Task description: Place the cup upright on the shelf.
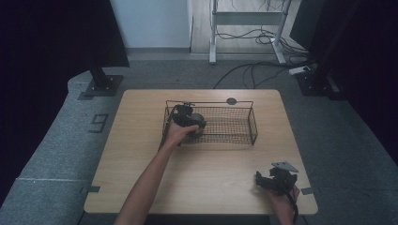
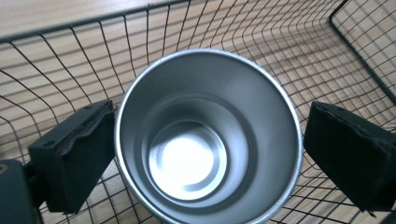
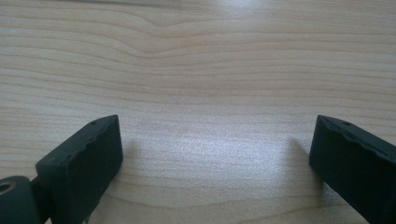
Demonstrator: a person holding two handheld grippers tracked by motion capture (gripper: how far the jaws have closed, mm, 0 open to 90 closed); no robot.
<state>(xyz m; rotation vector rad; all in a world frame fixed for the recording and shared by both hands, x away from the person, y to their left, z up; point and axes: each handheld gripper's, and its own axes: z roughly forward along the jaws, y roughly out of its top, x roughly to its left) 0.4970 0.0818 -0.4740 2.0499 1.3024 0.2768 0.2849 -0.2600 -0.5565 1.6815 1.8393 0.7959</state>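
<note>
1 cup (image 2: 205,140) in basket (image 2: 56,60), my left tool (image 2: 205,140) straddling it, unclenched; right tool (image 3: 215,154) released. Risk: cup tips.

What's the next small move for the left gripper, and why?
Probably back the left gripper straight up and out of the wire basket. The steel cup sits inside the basket, and both fingers appear to stand just off its rim, so it looks released. The right gripper rests open over bare table.

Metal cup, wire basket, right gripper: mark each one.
Metal cup (image 2: 187,161): left gripper view, its inner bottom.
Wire basket (image 1: 234,125): high view, bare mesh floor.
Right gripper (image 1: 263,179): high view, between its fingertips.
</note>
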